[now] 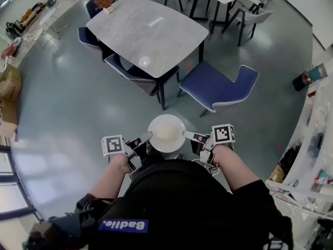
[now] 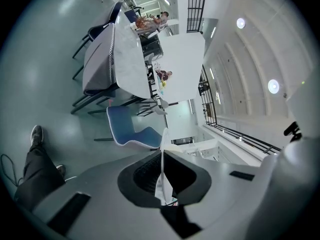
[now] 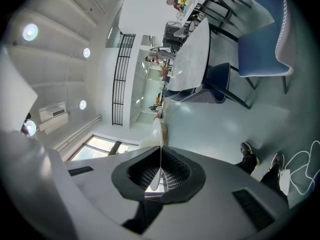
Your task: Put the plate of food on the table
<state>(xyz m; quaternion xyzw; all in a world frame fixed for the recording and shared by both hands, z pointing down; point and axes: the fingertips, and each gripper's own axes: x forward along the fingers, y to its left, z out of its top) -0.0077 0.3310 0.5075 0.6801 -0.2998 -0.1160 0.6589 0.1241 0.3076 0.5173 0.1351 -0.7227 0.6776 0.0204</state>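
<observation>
A white plate point(image 1: 166, 133) with pale food on it is carried in front of the person, above the grey floor. My left gripper point(image 1: 148, 136) is shut on the plate's left rim and my right gripper point(image 1: 186, 135) is shut on its right rim. In the left gripper view the plate's thin white edge point(image 2: 162, 169) runs between the dark pads. The right gripper view shows the same thin rim point(image 3: 159, 164) pinched between its pads. The grey marble table point(image 1: 148, 33) stands ahead, some way off.
A blue chair point(image 1: 218, 86) stands pulled out between me and the table. More blue chairs point(image 1: 130, 73) are tucked in at the table's left side. A flower pot point(image 1: 105, 3) sits on its far corner. Shelves with clutter point(image 1: 312, 155) line the right wall.
</observation>
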